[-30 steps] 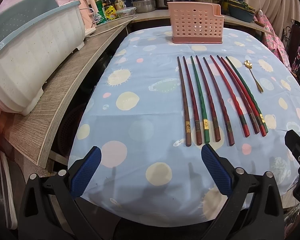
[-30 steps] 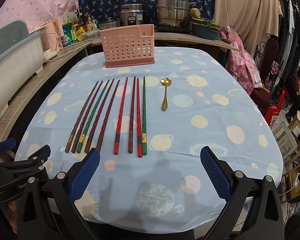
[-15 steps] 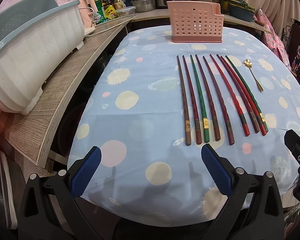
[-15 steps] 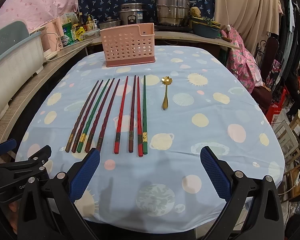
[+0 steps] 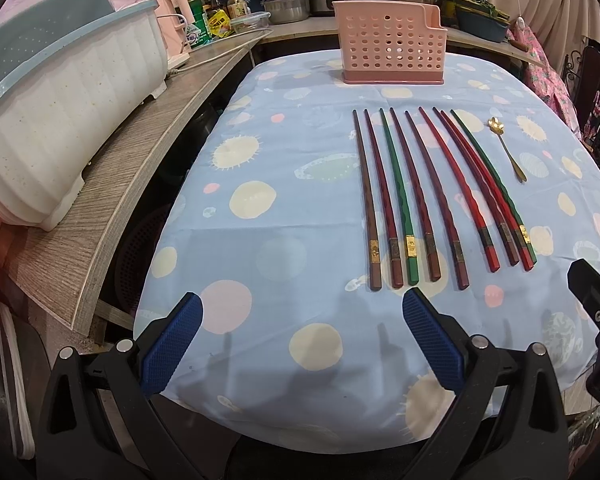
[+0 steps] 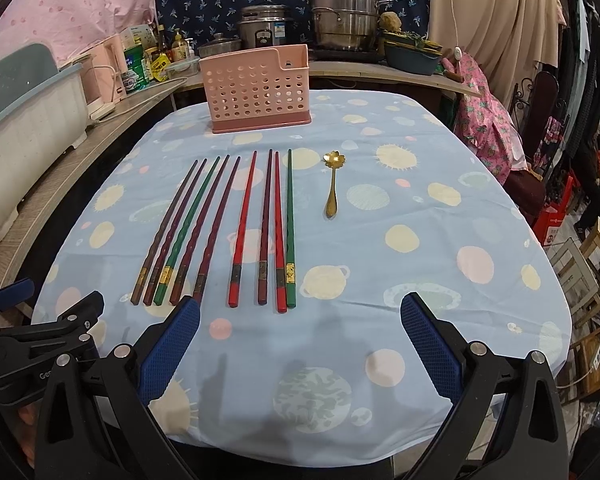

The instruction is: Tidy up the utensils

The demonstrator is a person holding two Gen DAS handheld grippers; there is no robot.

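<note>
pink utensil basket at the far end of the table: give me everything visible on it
The pink utensil basket is a rectangular holder, apparently plastic, with walls perforated by rows of round holes and a solid, darker pink base. Its top rim steps up to a taller section on the right. It stands upright on the blue patterned tablecloth near the far edge, beyond the tips of the chopsticks and the gold spoon, touching neither. No utensils show above its rim; both grippers are well short of it.
</note>
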